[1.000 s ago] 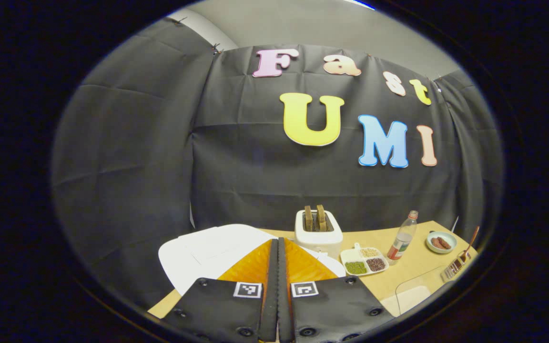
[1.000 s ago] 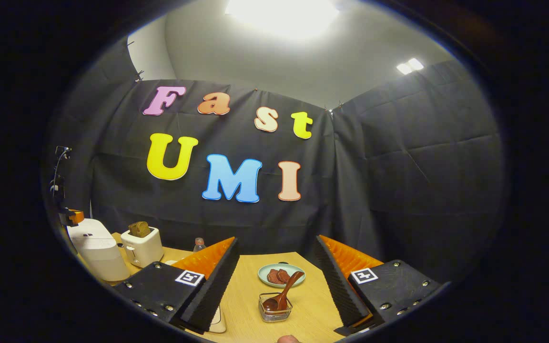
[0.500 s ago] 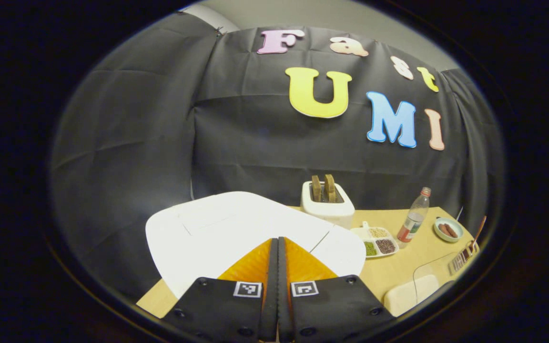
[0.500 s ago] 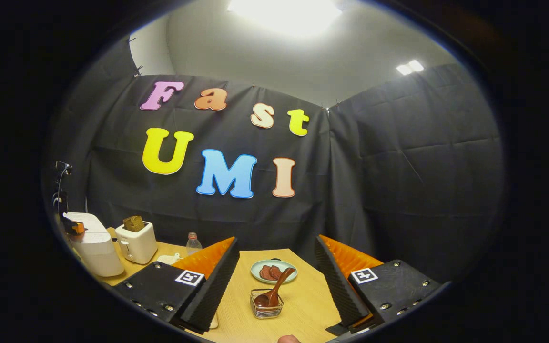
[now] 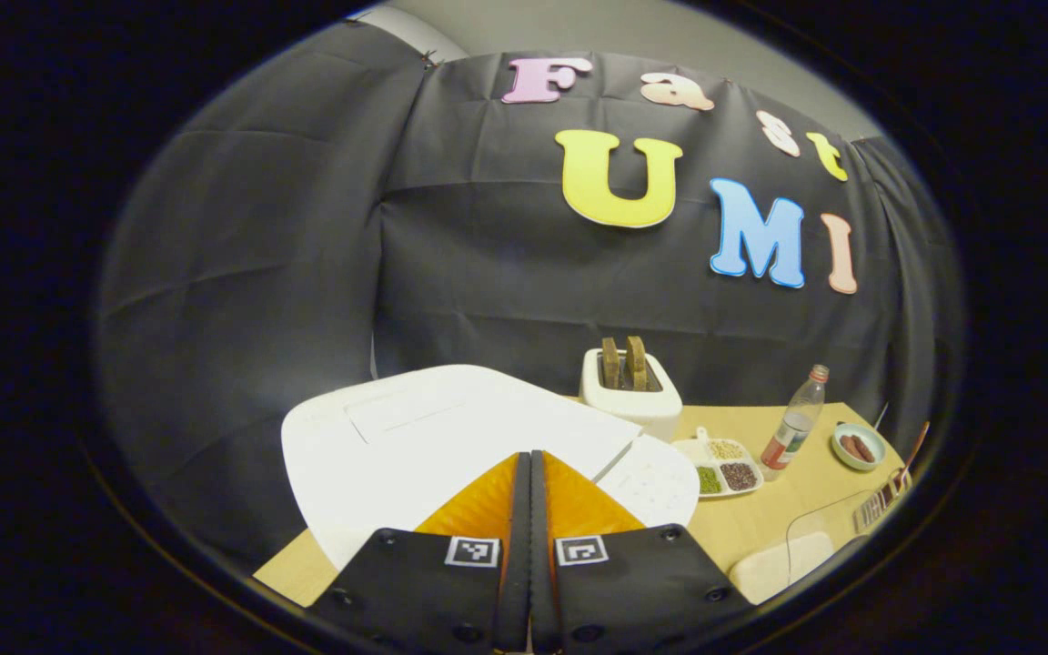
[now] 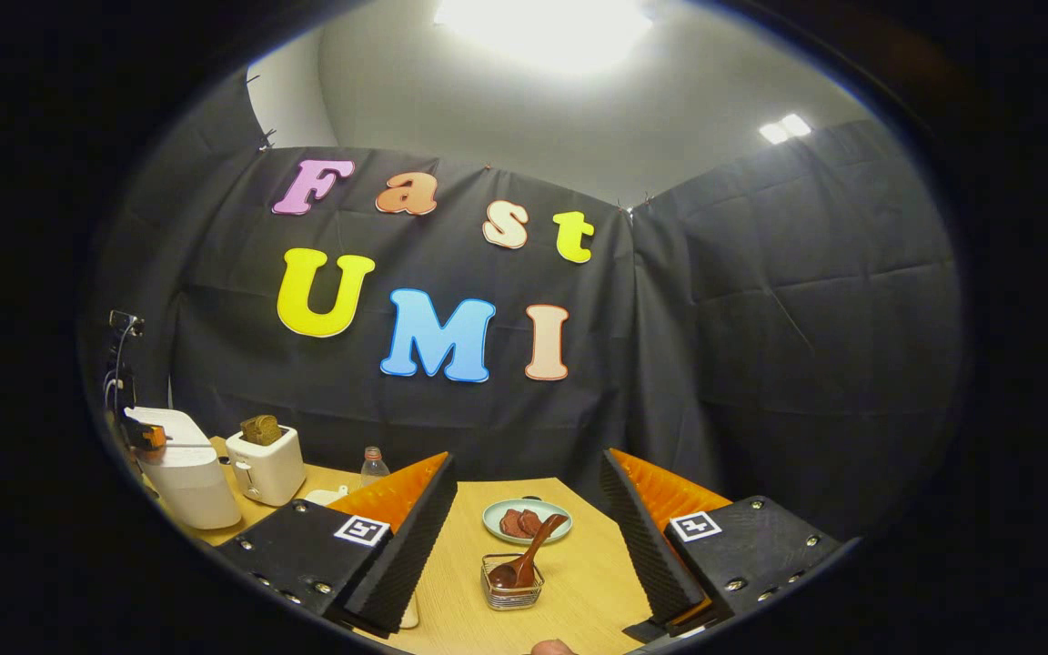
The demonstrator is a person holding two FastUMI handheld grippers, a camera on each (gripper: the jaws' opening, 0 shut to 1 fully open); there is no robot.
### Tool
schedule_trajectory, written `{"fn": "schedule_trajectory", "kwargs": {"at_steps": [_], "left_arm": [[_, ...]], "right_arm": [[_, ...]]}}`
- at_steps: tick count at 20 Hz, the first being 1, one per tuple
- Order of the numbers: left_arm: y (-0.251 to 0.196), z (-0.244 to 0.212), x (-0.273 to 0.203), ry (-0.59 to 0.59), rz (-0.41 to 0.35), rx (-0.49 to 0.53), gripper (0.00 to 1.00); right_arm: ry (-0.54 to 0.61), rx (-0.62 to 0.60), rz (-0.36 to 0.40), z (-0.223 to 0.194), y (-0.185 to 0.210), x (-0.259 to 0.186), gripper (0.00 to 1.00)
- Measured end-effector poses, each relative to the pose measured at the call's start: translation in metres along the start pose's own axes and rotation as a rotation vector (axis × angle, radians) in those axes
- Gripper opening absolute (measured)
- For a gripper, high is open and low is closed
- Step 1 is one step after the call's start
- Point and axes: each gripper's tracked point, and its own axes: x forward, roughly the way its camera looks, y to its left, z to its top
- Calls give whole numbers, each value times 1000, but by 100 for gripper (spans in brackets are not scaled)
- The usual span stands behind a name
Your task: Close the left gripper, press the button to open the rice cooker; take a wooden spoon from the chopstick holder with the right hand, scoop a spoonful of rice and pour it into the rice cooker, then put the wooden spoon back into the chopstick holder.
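The white rice cooker (image 5: 415, 428) lies right below my left gripper (image 5: 530, 457), which is shut with nothing between its fingers. Its tips lie over the lid, near the seam at the front. The lid looks down. In the right gripper view the same cooker (image 6: 186, 468) stands far left with the left gripper (image 6: 146, 435) on top of it. My right gripper (image 6: 529, 459) is open and held above the table. Ahead of it and lower, a dark wooden spoon (image 6: 530, 555) leans in a small wire chopstick holder (image 6: 513, 587). The holder (image 5: 883, 496) also sits far right in the left gripper view.
A white toaster (image 5: 630, 396) holding bread stands behind the cooker. A divided tray of grains (image 5: 724, 464), a bottle (image 5: 797, 426) and a pale plate of brown pieces (image 6: 527, 520) lie along the wooden table (image 6: 597, 582). A clear container (image 5: 792, 550) sits near the front edge.
My left gripper has come down and forward over the rice cooker, whose lid now looms much larger. The right gripper has barely shifted and stays open.
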Motion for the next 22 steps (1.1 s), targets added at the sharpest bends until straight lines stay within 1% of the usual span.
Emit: {"fn": "schedule_trajectory", "kwargs": {"at_steps": [2,3,4,7,9,12,16,19,20,22], "left_arm": [[5,24,-7,-50,20,26,9],[9,37,-12,-78,34,28,7],[9,47,-15,-105,40,28,9],[18,96,-34,-220,104,73,8],[12,122,-51,-277,110,87,9],[1,148,-77,-351,119,102,9],[-29,170,-112,-413,78,88,9],[-53,172,-137,-429,44,56,47],[-61,171,-143,-435,29,54,50],[-79,174,-157,-460,13,68,83]], "right_arm": [[-5,12,6,1,-2,1,96],[-6,20,10,1,-3,2,96],[-5,26,13,0,-4,3,96],[-8,30,23,-1,-12,8,96],[-12,40,29,-1,-16,12,96],[-6,56,45,-4,-20,19,96],[-8,63,66,-6,-28,28,96],[-5,75,84,-8,-32,35,96],[-4,77,88,-9,-34,38,96],[-4,81,100,-11,-36,45,96]]}}
